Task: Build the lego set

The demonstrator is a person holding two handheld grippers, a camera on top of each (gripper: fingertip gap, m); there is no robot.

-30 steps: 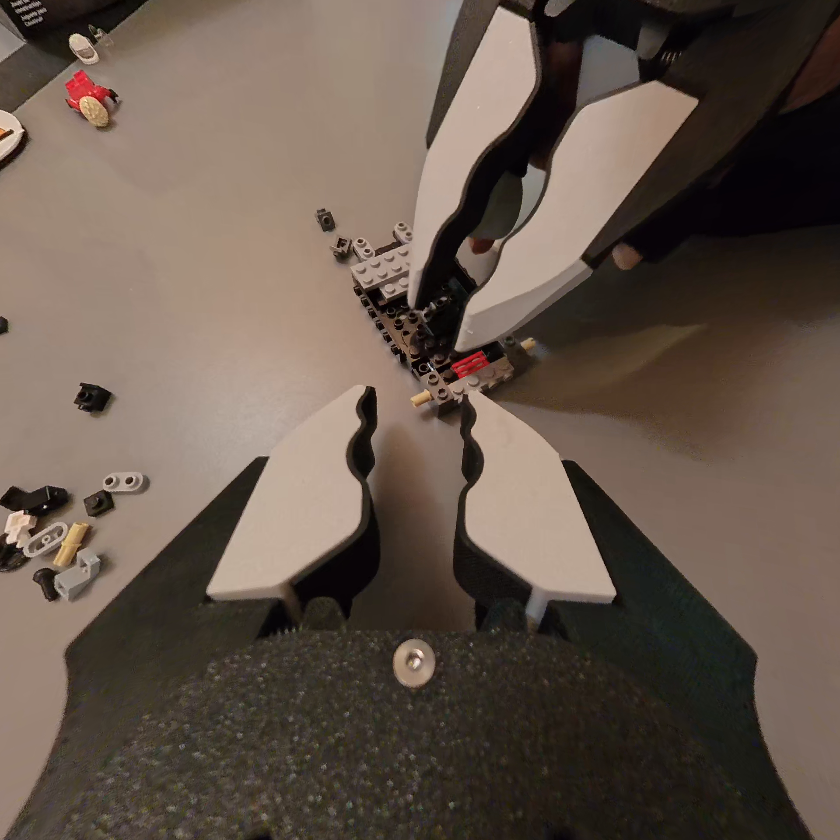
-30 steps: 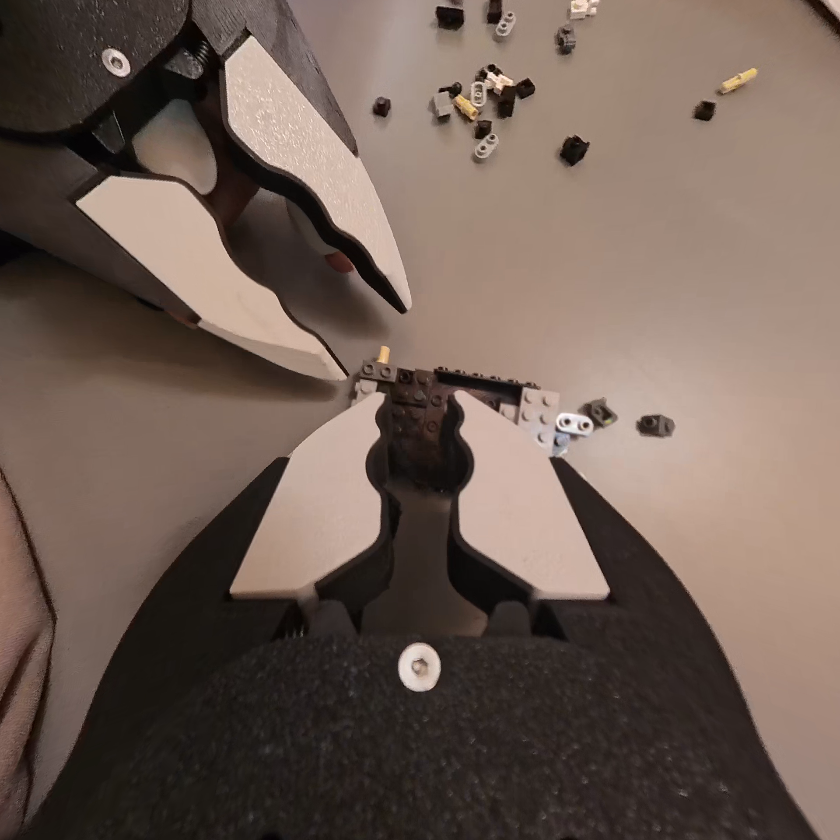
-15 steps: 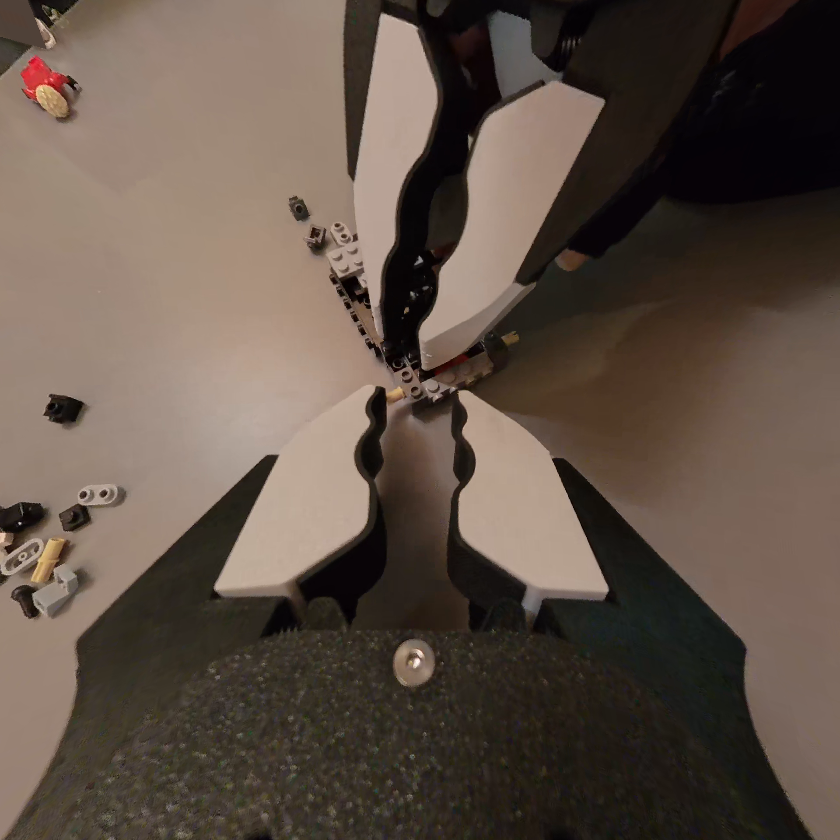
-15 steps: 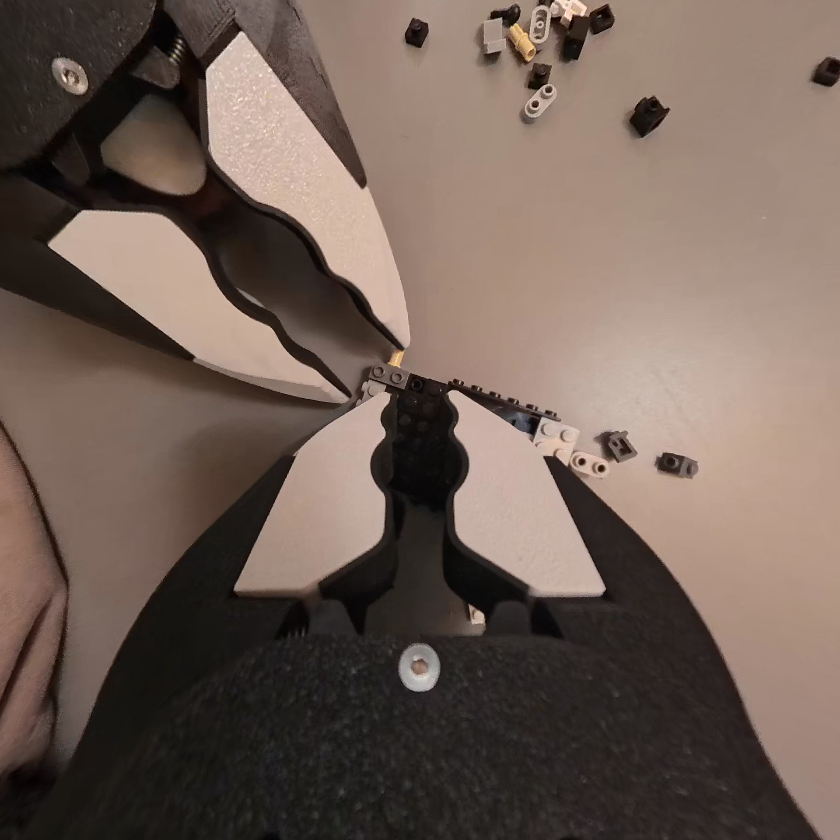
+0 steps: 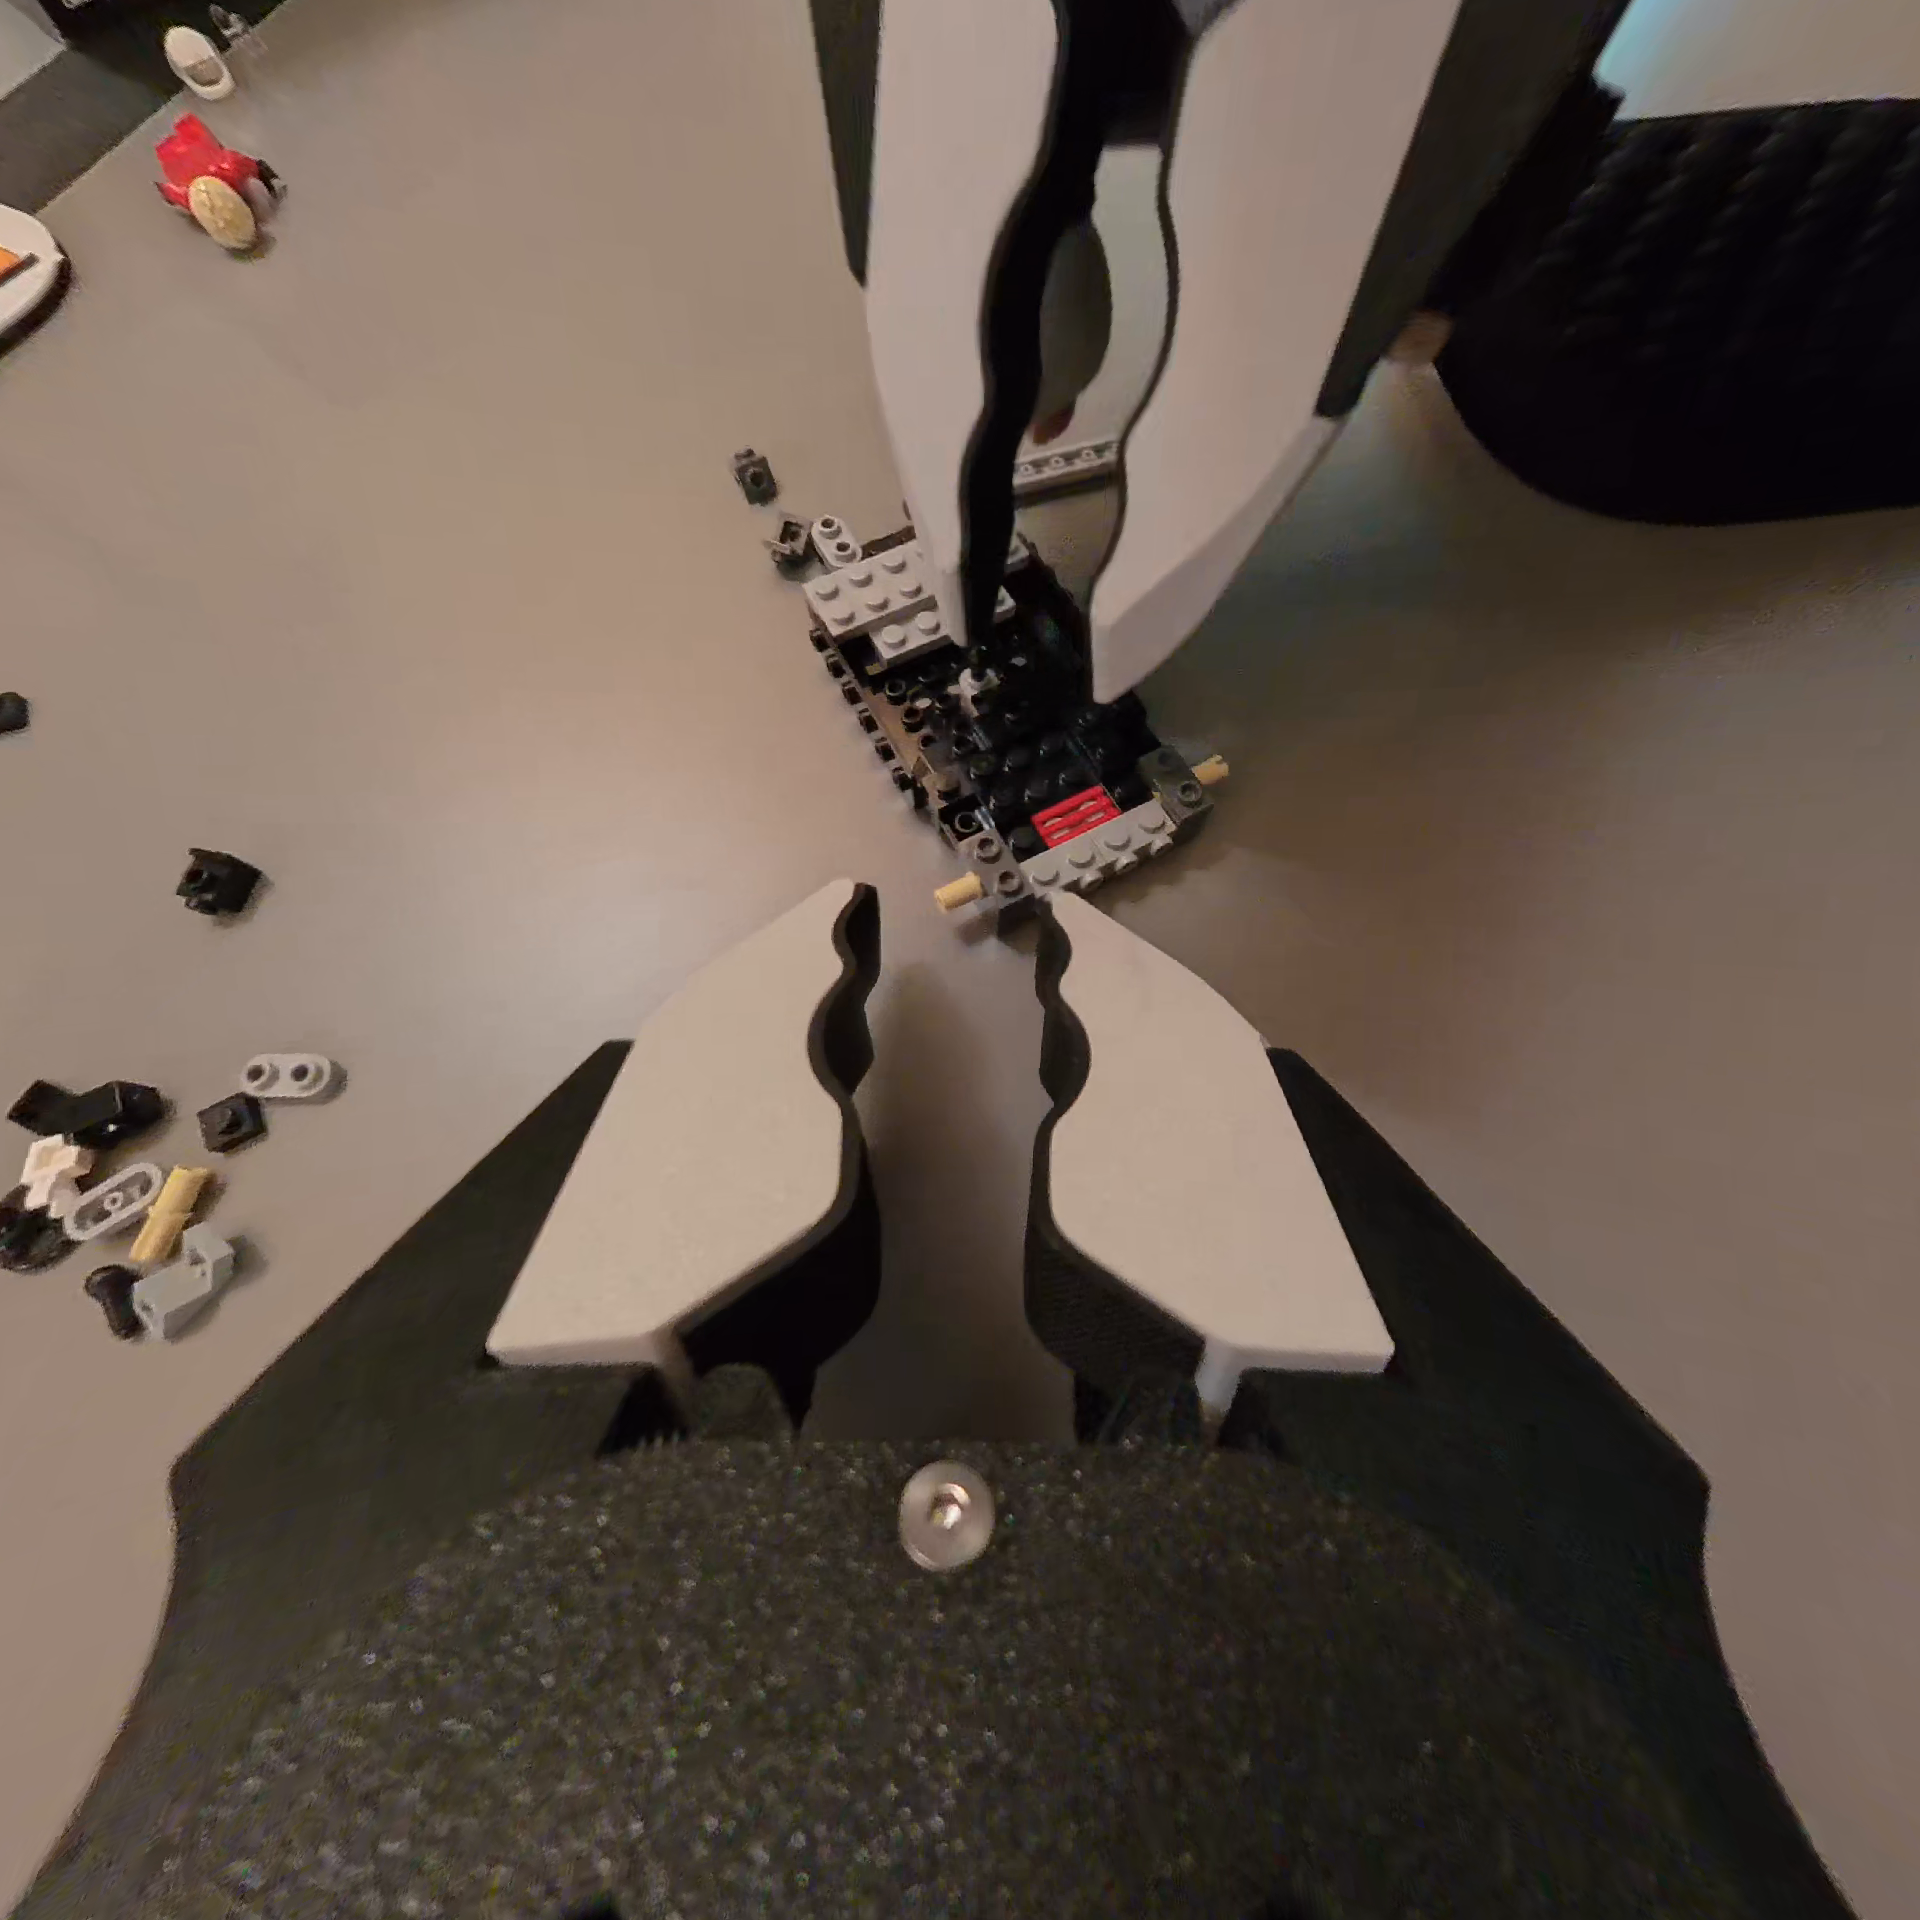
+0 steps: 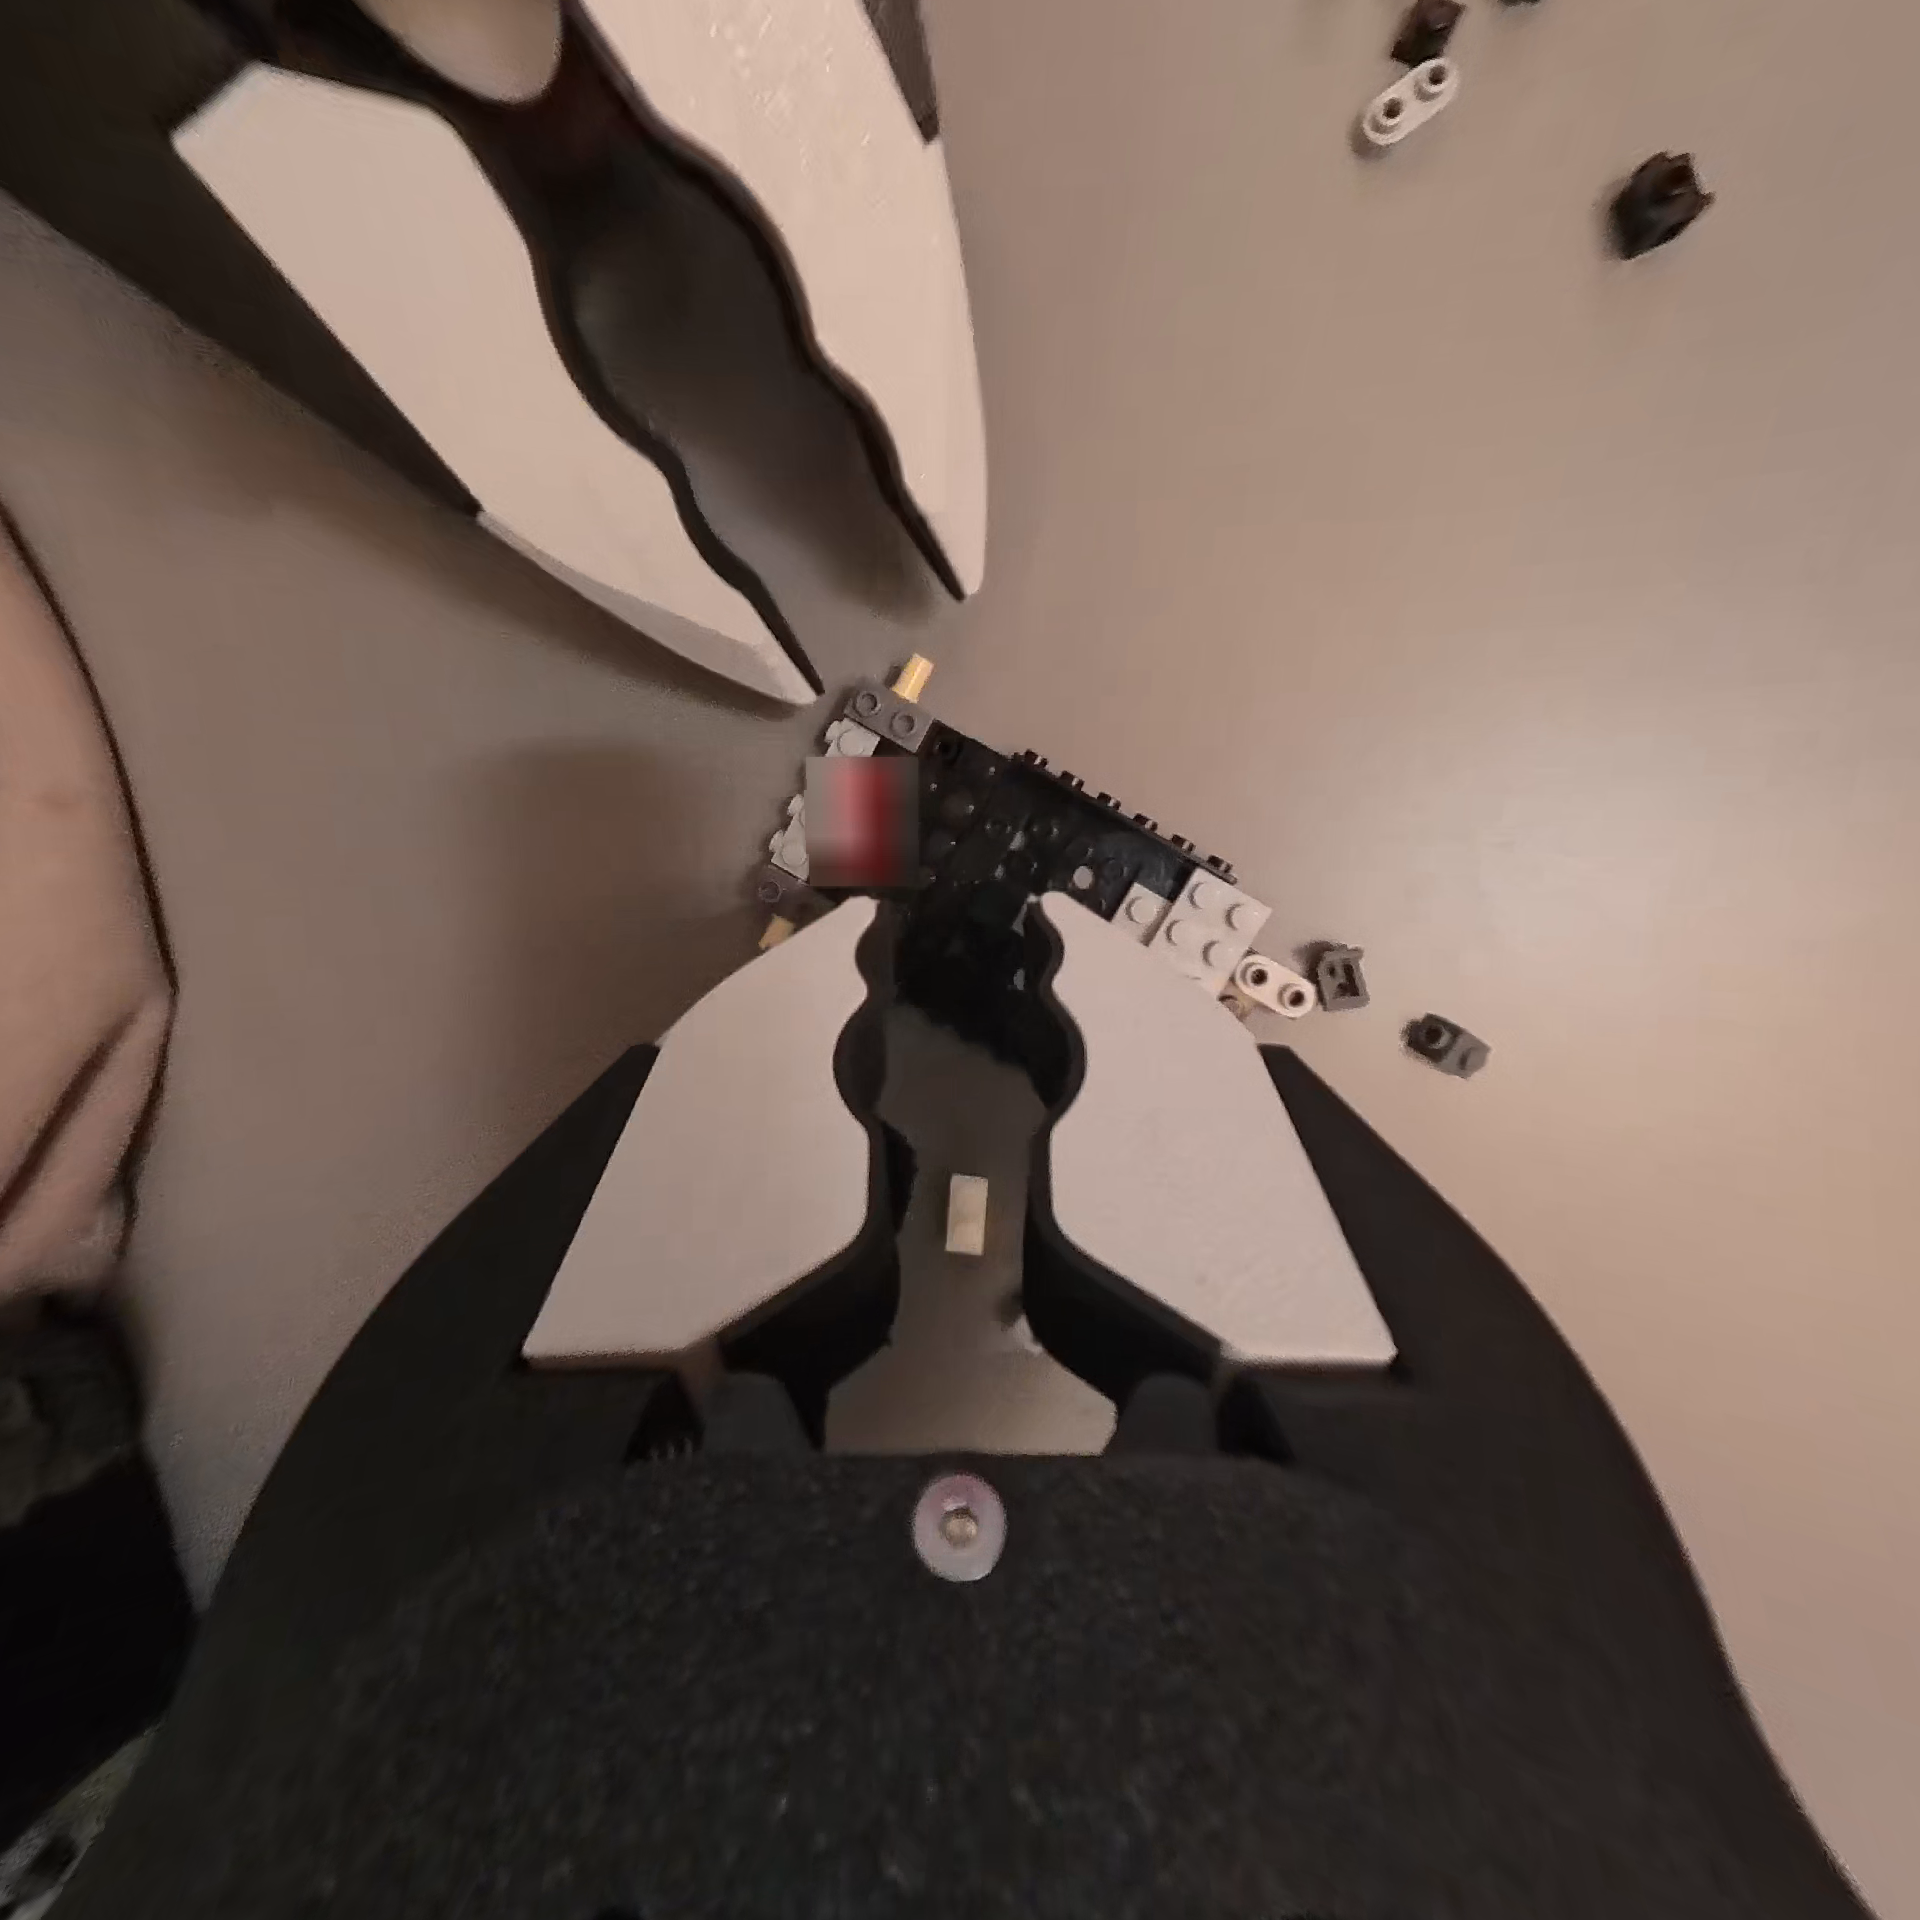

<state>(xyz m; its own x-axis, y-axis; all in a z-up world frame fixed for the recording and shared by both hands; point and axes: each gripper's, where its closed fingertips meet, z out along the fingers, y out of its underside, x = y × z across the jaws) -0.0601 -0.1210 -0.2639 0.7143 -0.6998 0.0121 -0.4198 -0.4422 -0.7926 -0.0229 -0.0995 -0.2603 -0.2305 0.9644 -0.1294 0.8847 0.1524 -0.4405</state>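
Observation:
The lego build (image 5: 997, 748) is a black studded plate with light grey plates at one end, a red piece, a grey strip and tan pins at the other. It lies on the grey table and also shows in the right wrist view (image 6: 1039, 821). My right gripper (image 6: 956, 920) comes down onto its black middle, jaws narrow, closed on a raised black part; from the left wrist view it (image 5: 1039, 675) stands nearly upright. My left gripper (image 5: 956, 906) is open and empty at the grey end, a tan pin (image 5: 956, 896) between its tips. It also appears in the right wrist view (image 6: 888, 644).
Loose small pieces (image 5: 125, 1195) lie left, with a black piece (image 5: 218, 881) and a red wheeled piece (image 5: 213, 187) farther off. Small grey pieces (image 6: 1340, 977) sit beside the build. A pale piece (image 6: 966, 1216) lies under my right gripper. Dark fabric (image 5: 1714, 312) is at the far right. The left gripper's tips are roughly 5 cm from the right gripper's. The pale piece (image 6: 966, 1216) lies around 7 cm away from my right fingertips.
The build was tilted up on edge in my right gripper half a second ago; now it lies flatter and turned. My left gripper stays open at the grey end.

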